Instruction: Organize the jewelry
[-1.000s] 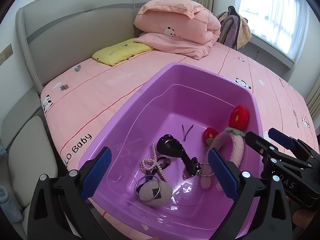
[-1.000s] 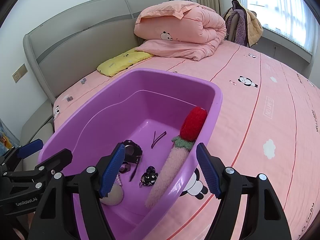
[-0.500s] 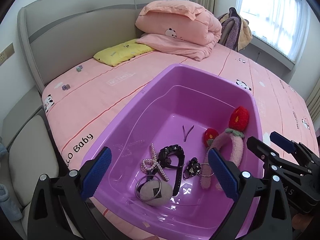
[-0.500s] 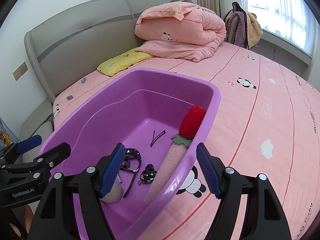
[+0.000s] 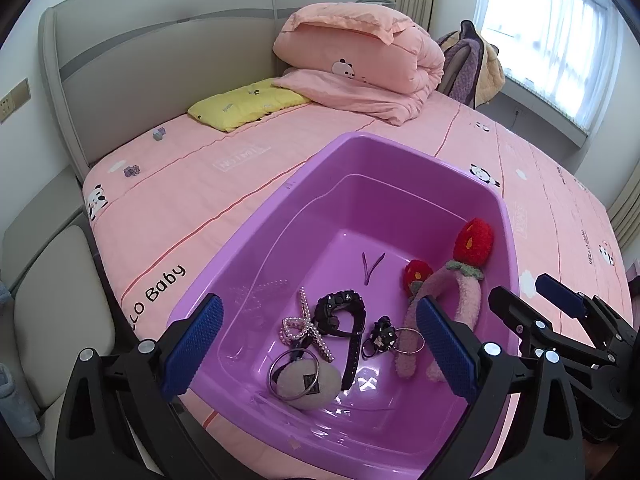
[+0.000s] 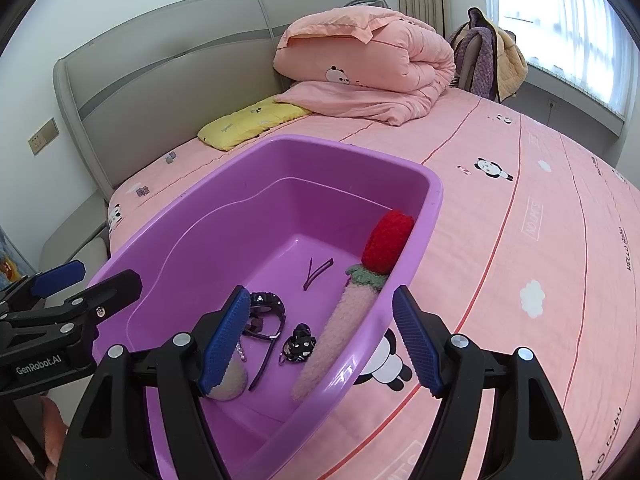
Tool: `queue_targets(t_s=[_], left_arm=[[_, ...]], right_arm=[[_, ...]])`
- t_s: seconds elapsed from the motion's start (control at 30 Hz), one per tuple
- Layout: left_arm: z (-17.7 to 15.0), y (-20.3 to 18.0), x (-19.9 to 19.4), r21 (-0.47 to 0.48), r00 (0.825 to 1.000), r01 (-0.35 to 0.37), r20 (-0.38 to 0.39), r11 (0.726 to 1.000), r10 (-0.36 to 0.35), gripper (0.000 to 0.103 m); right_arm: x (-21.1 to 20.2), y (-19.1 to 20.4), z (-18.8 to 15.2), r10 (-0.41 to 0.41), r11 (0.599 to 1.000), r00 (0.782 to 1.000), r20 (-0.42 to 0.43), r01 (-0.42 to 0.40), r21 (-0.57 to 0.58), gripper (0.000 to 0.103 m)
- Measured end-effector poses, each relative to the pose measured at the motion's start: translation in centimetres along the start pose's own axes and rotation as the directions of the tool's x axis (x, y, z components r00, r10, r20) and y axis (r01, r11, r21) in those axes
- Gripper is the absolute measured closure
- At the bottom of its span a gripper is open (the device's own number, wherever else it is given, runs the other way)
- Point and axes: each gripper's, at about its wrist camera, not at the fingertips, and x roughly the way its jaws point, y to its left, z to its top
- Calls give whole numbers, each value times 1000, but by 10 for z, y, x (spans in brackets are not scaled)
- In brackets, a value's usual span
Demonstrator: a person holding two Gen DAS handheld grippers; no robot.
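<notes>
Left gripper [image 5: 318,344]: black angular frame is carrying two blue, finely textured pads.
Right gripper [image 6: 320,342]: black frame is showing ribbed blue pads on both fingers.
Screws: round silver heads are sitting behind each pad along the arms.
Marking: white "GenRobot.AI" lettering is showing on the left gripper's side, seen from the right wrist.

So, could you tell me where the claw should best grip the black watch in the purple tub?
Probably the black watch by its straight strap tail, coming from above with the fingers across the strap: it lies flat and narrow, apart from the pearl bow clip, while the watch body looks bulkier.
</notes>
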Motion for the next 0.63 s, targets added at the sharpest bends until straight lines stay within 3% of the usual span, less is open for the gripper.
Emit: queue_targets(t_s=[0.63], left_arm=[[-3, -5, -2, 15, 1000, -12, -7, 1000, 12, 8]], right_arm=[[-3, -2, -3, 1, 1000, 1000, 1, -1, 8, 33]])
